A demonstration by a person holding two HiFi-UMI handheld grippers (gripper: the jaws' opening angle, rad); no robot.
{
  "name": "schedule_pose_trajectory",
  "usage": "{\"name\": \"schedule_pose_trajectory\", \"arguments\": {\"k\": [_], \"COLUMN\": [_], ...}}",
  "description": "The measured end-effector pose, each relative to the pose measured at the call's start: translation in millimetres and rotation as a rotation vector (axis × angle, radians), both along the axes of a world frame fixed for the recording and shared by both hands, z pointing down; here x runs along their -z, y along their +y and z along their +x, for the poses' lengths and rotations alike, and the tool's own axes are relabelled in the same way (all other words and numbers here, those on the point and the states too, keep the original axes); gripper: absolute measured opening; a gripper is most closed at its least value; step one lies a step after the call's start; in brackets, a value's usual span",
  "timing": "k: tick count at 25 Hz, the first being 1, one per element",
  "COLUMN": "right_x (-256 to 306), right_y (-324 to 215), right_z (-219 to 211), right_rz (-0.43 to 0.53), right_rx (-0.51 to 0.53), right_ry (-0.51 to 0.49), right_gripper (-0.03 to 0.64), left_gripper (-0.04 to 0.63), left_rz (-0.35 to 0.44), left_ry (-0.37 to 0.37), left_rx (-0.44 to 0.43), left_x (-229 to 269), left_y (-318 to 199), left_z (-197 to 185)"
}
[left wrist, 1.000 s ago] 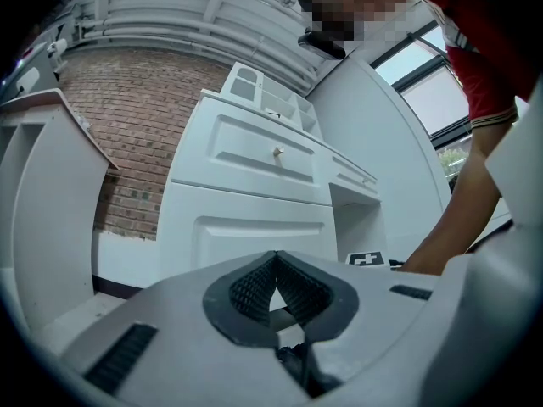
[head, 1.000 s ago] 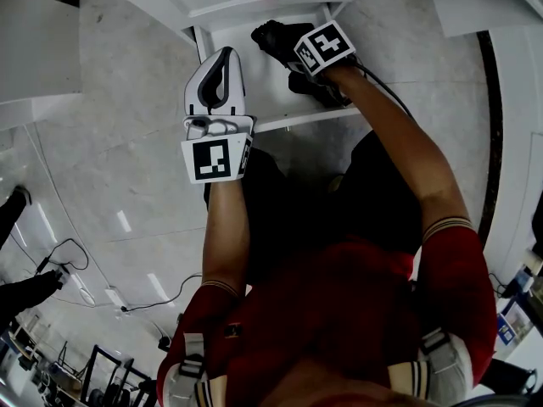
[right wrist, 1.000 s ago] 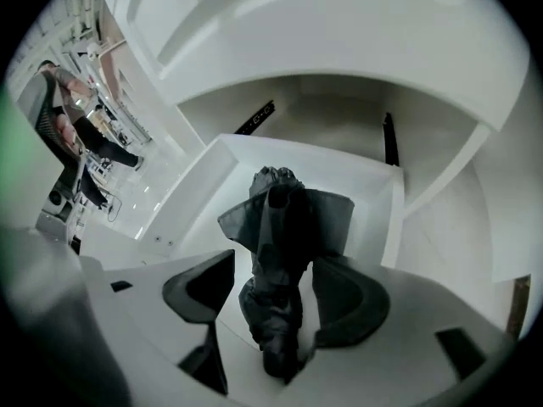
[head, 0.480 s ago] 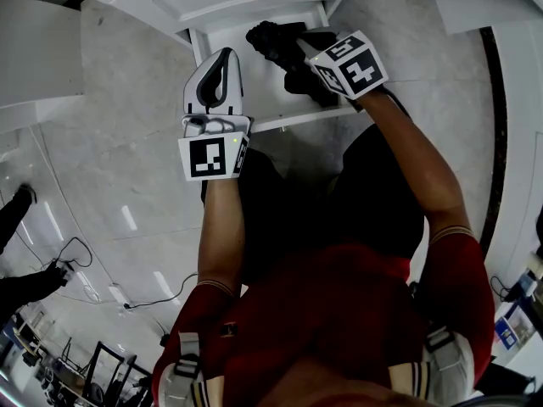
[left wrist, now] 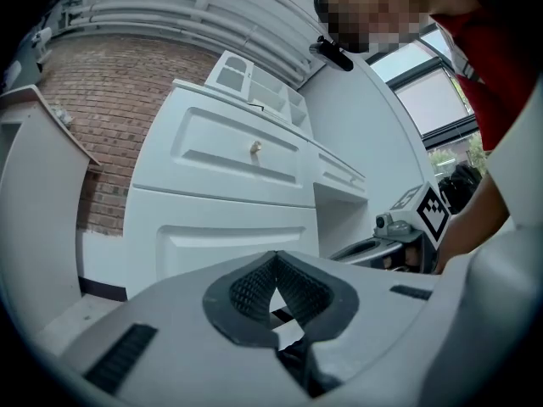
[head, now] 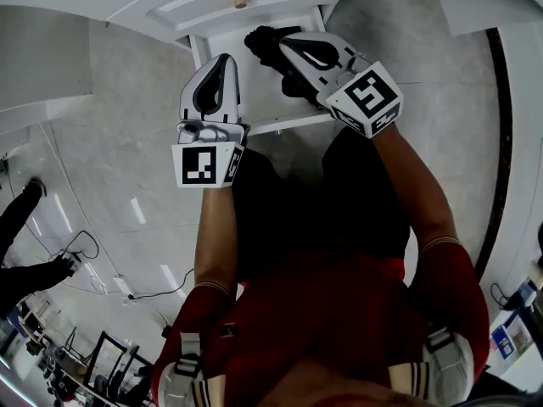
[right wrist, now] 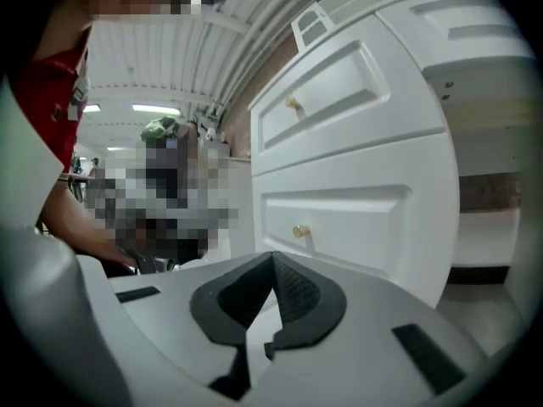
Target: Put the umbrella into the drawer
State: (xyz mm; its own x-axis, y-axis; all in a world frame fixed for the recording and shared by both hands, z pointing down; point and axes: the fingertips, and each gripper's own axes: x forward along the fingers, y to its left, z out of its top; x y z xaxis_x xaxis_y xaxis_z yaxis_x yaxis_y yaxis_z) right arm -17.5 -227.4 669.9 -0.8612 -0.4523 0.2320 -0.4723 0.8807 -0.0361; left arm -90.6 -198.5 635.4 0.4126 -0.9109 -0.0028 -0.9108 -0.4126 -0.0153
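Both grippers are empty: the left gripper point(left wrist: 273, 261) has its jaws together, and the right gripper point(right wrist: 273, 259) has just been closing its jaws on nothing, so they meet. We see the umbrella point(head: 265, 41) lying inside the open drawer point(head: 280, 125), under and ahead of the right jaws. Only shutting the drawer seems left. Its long axis runs roughly back-to-front, slightly slanted; we cannot tell which end is the handle.

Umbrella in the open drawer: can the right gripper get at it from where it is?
Probably yes. The right gripper hangs just above the black umbrella lying in the open drawer, and nothing sits between them. Its jaws are shut, though, so they would need to open first.
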Motion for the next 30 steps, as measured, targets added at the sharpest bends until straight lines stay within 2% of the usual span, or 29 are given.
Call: {"name": "schedule_pose_trajectory", "arguments": {"k": [3,6,14,21,30], "right_x": [28,55,137,210,335], "right_y": [6,11,33,47,64], "right_z": [0,-3,-8,8,22], "right_rz": [0.039,0.06,0.109,0.072,0.062], "right_rx": [0.033,0.038,0.04,-0.008,-0.051], "right_ry": [-0.093,-0.133,-0.147,-0.164,-0.165], "right_gripper": [-0.003,-0.002,-0.002,-0.003,-0.002], "left_gripper": [0.006,0.006,0.006,0.006,0.006], "left_rz": [-0.001,0.0,0.003,-0.033,-0.064], "left_ry": [-0.011,-0.021,-0.016,-0.024,-0.027], "left_rx": [-0.018,-0.027,-0.041,-0.042,-0.093], "left_x": [16,37,108,178,301], "left_y": [0,5,22,36,57], "left_z": [4,3,0,5,22]}}
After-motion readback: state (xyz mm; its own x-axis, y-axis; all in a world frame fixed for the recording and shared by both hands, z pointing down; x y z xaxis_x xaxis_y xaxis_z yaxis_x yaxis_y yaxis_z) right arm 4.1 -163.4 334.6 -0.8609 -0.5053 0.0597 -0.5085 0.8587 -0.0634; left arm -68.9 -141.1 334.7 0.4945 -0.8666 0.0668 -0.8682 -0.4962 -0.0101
